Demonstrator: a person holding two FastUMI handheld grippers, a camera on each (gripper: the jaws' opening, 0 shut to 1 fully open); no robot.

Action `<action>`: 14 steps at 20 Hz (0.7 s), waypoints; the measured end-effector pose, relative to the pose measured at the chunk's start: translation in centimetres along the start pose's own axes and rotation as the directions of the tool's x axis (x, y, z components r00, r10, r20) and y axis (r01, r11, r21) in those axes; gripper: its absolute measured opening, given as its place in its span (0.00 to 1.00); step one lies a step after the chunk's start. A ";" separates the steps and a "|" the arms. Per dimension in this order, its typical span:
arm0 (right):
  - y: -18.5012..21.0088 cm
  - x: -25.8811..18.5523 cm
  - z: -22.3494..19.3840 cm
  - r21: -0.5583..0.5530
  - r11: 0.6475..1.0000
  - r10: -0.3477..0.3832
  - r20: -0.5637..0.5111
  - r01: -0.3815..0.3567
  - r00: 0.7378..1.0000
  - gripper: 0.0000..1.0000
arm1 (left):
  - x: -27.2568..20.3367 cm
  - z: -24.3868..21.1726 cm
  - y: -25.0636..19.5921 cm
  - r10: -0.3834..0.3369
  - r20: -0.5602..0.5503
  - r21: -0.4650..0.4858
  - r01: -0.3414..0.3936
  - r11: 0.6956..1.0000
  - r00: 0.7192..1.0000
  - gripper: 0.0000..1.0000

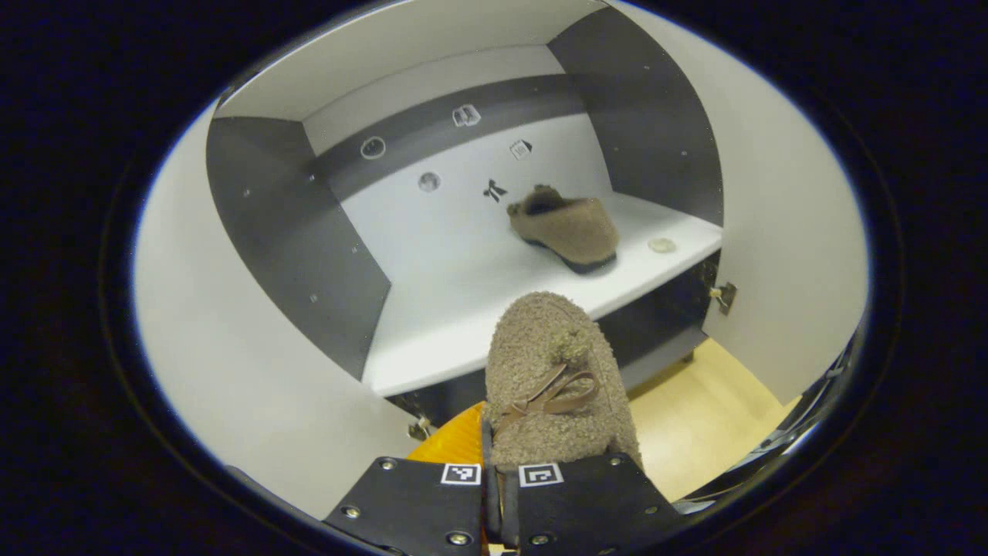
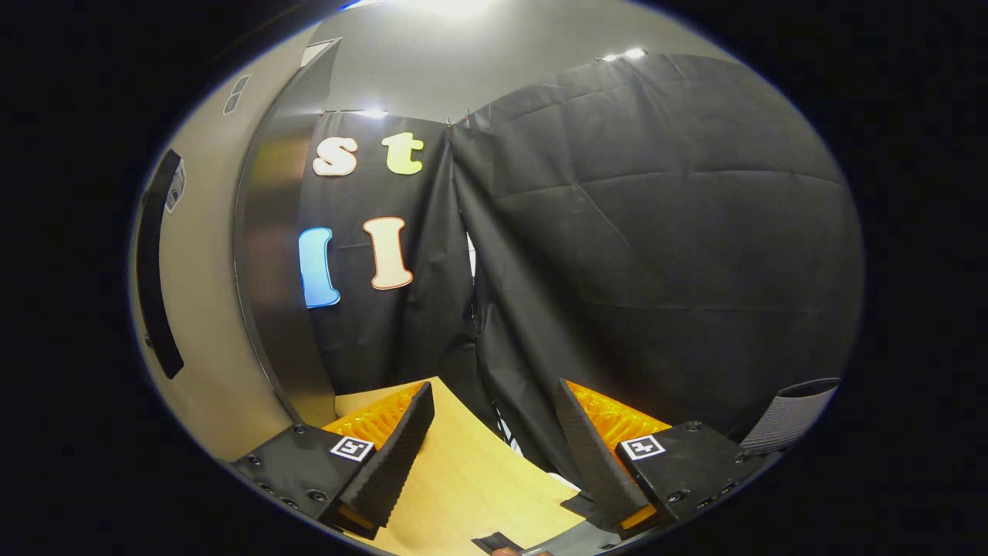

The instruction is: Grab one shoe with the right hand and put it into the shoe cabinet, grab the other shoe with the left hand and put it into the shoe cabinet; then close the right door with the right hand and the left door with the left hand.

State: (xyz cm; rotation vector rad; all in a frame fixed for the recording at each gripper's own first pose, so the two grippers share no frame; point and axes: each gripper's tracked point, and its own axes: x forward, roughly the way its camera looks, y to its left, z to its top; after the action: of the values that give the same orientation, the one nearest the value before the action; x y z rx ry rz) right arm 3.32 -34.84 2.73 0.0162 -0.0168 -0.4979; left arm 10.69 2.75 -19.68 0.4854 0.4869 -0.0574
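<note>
Gripping 1 fuzzy shoe (image 1: 557, 378) in left jaws, second shoe (image 1: 567, 228) on white shelf (image 1: 432, 309) (doors open), right jaws agape over wooden floor (image 2: 463, 479).

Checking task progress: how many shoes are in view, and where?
2. One shoe lies on the cabinet shelf, right of centre. The other shoe is clamped in the left tongs, in front of the shelf.

Black cloth wall (image 2: 656, 232) hangs behind a pale wooden floor (image 2: 463, 479)
</note>
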 end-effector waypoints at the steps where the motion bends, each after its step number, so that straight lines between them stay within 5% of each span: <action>1: -0.2 0.0 0.0 0.007 1.000 -0.005 -0.001 0.005 1.000 0.97 | -0.1 0.2 0.2 0.016 0.022 0.005 -0.016 1.000 1.000 0.03; 8: -2.7 -0.7 -0.1 0.023 0.998 -0.063 0.004 0.063 0.998 0.98 | 0.1 1.2 0.4 0.040 0.140 -0.012 -0.038 0.999 0.989 0.03; 14: -5.5 -2.5 -1.1 0.045 0.989 -0.143 -0.008 0.143 0.990 0.98 | -0.4 1.7 0.5 0.071 0.117 -0.027 -0.068 0.997 0.991 0.02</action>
State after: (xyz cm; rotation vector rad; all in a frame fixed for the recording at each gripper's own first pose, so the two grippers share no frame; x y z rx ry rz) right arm -1.45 -38.43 1.48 0.0636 -0.0227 -0.6407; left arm 11.19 2.32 -17.96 0.4736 0.3545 -0.0134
